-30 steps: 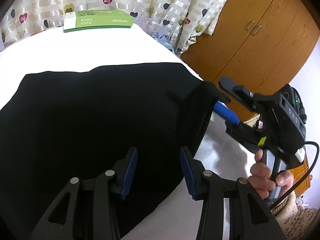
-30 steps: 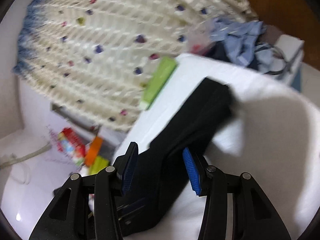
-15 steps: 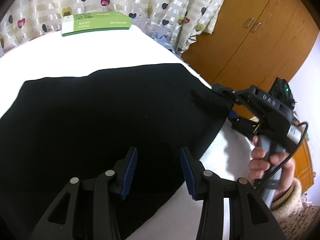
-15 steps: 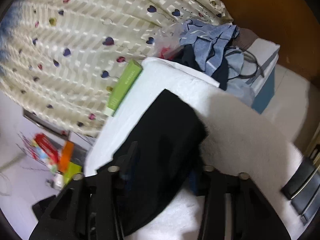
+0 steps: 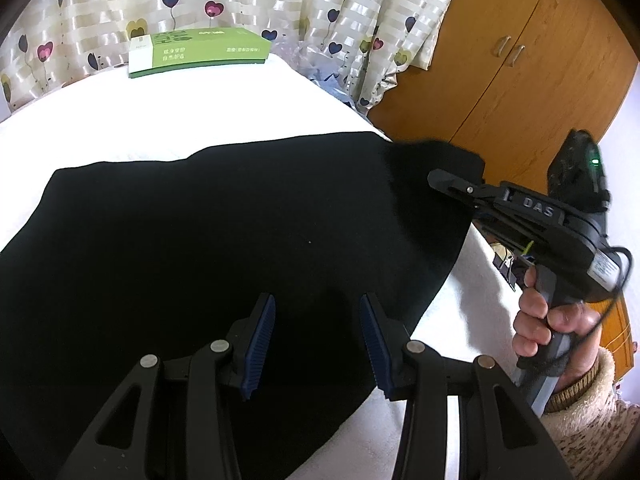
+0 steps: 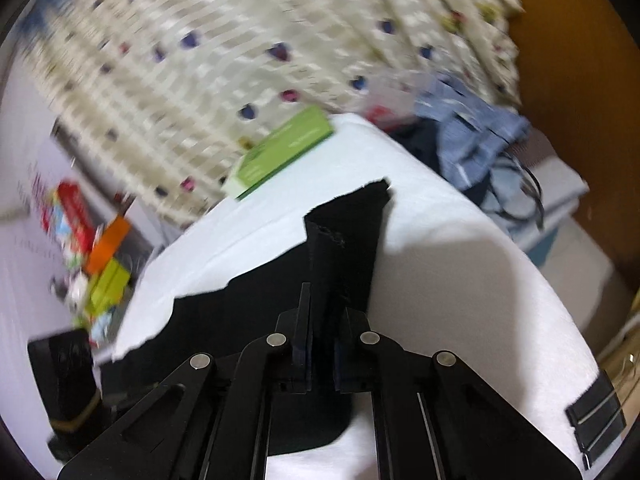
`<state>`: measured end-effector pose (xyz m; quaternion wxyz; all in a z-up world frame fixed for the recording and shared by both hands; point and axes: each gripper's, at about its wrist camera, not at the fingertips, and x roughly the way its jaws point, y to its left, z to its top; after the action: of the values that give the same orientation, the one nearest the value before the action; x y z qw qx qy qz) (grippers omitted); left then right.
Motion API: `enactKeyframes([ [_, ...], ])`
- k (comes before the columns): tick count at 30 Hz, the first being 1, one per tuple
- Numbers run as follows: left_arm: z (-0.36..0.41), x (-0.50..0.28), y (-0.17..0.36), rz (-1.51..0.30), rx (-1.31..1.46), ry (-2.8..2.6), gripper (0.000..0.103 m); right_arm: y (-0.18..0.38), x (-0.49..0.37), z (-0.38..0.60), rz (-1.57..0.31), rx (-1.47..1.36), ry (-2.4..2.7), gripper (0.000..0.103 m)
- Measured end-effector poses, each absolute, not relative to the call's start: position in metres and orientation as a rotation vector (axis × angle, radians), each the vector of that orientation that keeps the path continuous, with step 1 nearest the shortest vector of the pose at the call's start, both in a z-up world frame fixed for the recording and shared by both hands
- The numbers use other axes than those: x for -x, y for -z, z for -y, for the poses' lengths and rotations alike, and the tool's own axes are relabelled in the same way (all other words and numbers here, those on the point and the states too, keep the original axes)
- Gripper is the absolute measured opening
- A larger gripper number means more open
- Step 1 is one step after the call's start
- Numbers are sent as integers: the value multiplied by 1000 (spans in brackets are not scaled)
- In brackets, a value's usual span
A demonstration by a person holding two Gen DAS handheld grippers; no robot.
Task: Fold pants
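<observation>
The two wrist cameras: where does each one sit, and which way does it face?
Left wrist: on the left gripper, facing down over the black pants toward the curtain; its open jaws, right gripper and hand show.
Right wrist: on the right gripper, facing along the white bed; its jaws pinch a pants edge.
Shared: pants, green box, curtain, bed.

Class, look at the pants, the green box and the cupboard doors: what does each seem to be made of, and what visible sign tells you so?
Pants: soft matte black cloth, probably a knit or fleece; it drapes limply and shows no sheen.
Green box: printed cardboard, it seems; flat faces, sharp edges, slightly glossy.
Cupboard doors: orange-brown wood or wood-look laminate, smooth and faintly shiny, with pale handles that look like metal.
</observation>
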<state>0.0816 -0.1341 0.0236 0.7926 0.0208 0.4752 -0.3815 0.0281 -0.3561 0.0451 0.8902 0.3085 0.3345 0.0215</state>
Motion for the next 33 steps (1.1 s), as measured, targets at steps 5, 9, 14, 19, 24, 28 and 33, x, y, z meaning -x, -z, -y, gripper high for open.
enactKeyframes([
  [5, 123, -90, -24, -1041, 30, 824, 47, -54, -32, 319, -711, -480, -117, 7],
  [9, 115, -103, -29, -1044, 115, 844, 51, -52, -32, 299, -731, -401, -153, 7],
  [14, 107, -125, -29, -1084, 257, 908, 64, -48, -31, 276, -768, -313, -189, 7],
  [19, 102, -147, -15, -1163, 410, 938, 73, -48, -25, 254, -775, -237, -241, 7],
  [24, 105, -165, -6, -1209, 495, 939, 73, -56, -14, 233, -750, -160, -280, 7],
  [28, 102, -172, -7, -1223, 503, 919, 73, -65, -8, 219, -718, -142, -318, 7],
  [33, 85, -172, -13, -1216, 514, 898, 58, -74, -11, 200, -694, -130, -354, 7],
])
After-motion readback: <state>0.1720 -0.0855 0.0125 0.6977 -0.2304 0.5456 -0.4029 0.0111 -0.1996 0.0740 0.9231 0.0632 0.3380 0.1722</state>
